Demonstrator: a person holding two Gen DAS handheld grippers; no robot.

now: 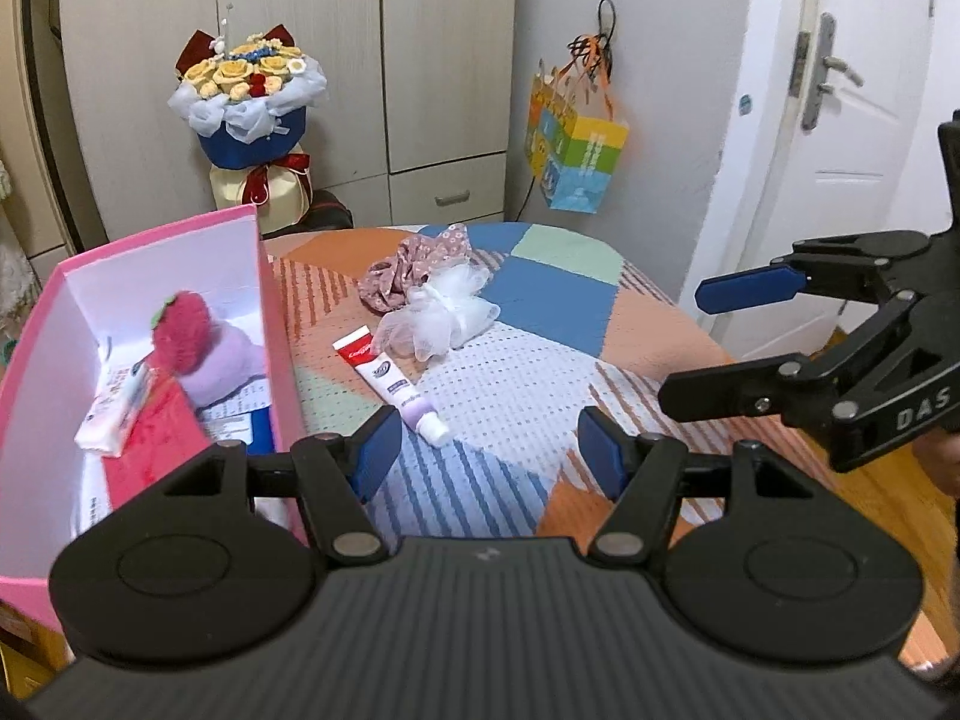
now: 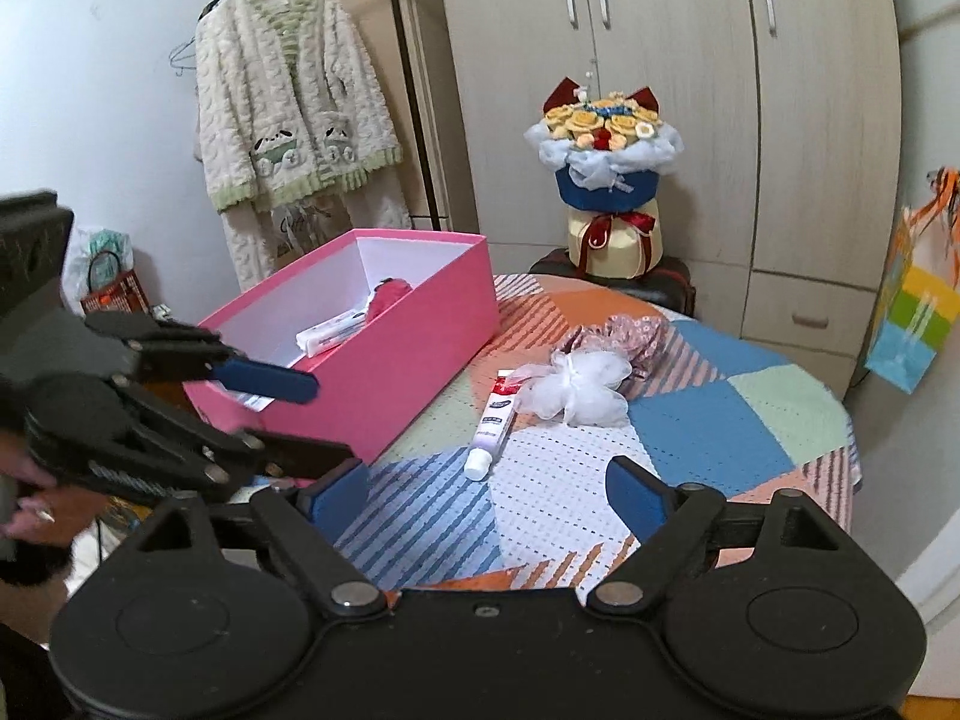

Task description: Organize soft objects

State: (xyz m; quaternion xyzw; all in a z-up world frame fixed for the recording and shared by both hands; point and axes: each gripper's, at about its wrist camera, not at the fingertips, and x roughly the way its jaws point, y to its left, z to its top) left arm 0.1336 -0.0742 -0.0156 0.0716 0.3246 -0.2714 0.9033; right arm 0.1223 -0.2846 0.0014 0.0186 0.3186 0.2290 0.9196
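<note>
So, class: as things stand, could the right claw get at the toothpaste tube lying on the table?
Probably yes. The right claw is open and empty, and only bare cloth lies between it and the toothpaste tube. The white mesh puff touches only the tube's far end.

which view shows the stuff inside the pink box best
The left wrist view: it looks into the pink box, showing the red plush strawberry and a tube. The right wrist view sees mostly its outer wall, only glimpses inside.
</note>
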